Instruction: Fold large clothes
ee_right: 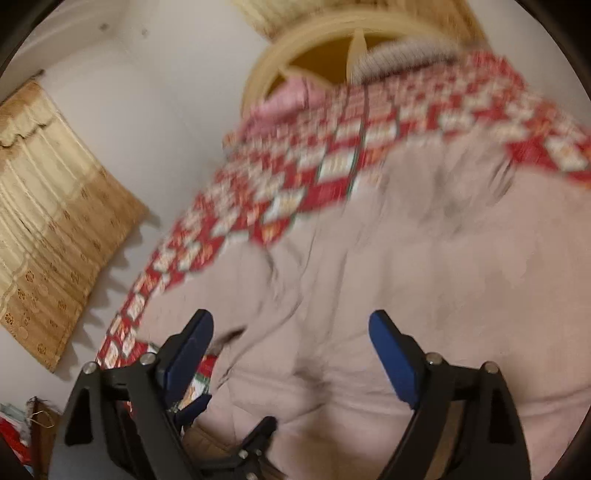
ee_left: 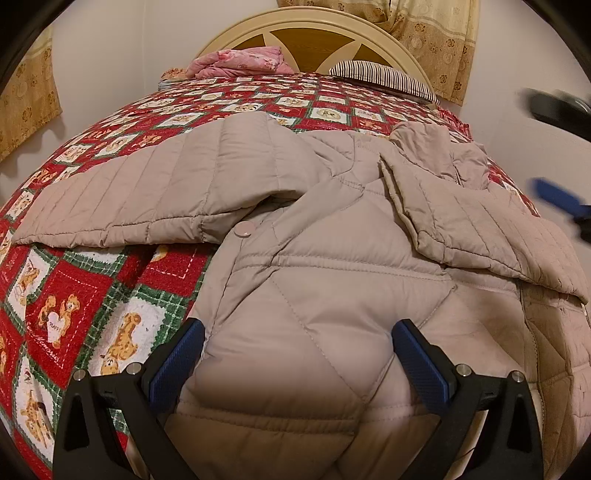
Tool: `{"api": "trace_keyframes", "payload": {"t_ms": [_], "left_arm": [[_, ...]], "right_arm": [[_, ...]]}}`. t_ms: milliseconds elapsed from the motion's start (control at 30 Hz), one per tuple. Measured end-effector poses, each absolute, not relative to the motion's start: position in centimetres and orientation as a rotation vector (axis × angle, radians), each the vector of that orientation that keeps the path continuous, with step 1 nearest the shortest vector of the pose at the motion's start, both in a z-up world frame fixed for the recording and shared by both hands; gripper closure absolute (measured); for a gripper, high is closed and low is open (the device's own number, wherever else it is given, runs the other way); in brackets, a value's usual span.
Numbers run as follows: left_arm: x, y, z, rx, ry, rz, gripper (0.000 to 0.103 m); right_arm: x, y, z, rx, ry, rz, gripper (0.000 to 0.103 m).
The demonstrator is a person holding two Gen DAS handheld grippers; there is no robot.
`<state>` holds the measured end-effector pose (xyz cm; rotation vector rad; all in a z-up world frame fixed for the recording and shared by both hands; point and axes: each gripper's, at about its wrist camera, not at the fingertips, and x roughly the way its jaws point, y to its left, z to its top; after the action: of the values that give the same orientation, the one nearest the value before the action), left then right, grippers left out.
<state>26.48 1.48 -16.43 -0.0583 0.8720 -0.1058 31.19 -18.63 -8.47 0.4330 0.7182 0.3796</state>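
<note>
A large beige quilted coat (ee_left: 314,229) lies spread on the bed, one sleeve (ee_left: 129,199) stretched to the left and the other sleeve (ee_left: 461,206) bunched at the right. My left gripper (ee_left: 297,332) is open, its blue pads either side of a puffed part of the coat's body near the front edge. In the blurred right wrist view my right gripper (ee_right: 291,328) is open above the coat (ee_right: 406,277). The right gripper also shows as a blurred blue finger at the right edge of the left wrist view (ee_left: 554,199).
The bed carries a red, green and white patchwork quilt (ee_left: 92,295). A pink folded cloth (ee_left: 240,62) and a striped pillow (ee_left: 380,77) lie by the cream headboard (ee_left: 314,22). Tan curtains (ee_right: 48,221) hang on the wall left of the bed.
</note>
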Motion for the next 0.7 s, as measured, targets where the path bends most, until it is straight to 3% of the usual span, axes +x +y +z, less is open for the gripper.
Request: {"api": "trace_keyframes", "payload": {"t_ms": [33, 100, 167, 333, 467, 533, 600, 700], "left_arm": [[26.5, 1.4, -16.4, -0.057, 0.872, -0.105, 0.001], [26.5, 1.4, -16.4, -0.057, 0.872, -0.105, 0.001], [26.5, 1.5, -16.4, -0.058, 0.872, -0.105, 0.001], [26.5, 1.5, -16.4, -0.049, 0.874, -0.101, 0.001], [26.5, 1.6, -16.5, -0.043, 0.876, -0.098, 0.001], [26.4, 1.5, -16.5, -0.037, 0.878, -0.094, 0.001], [26.5, 1.4, -16.5, -0.030, 0.881, -0.091, 0.001], [26.5, 1.4, -16.6, -0.019, 0.886, -0.087, 0.001]], "right_arm": [[30.4, -19.9, -7.5, 0.400, 0.689, 0.320, 0.018], [29.1, -22.5, -6.4, 0.292, 0.665, 0.117, 0.055], [28.2, -26.2, -6.5, 0.254, 0.675, -0.081, 0.065], [26.9, -34.4, -11.1, 0.414, 0.729, -0.326, 0.062], [27.9, -35.1, -16.4, 0.469, 0.788, -0.292, 0.063], [28.1, -34.4, -16.1, 0.427, 0.775, -0.308, 0.059], [28.7, -33.1, -15.9, 0.374, 0.782, -0.307, 0.047], [28.7, -33.2, -15.9, 0.349, 0.780, -0.291, 0.036]]}}
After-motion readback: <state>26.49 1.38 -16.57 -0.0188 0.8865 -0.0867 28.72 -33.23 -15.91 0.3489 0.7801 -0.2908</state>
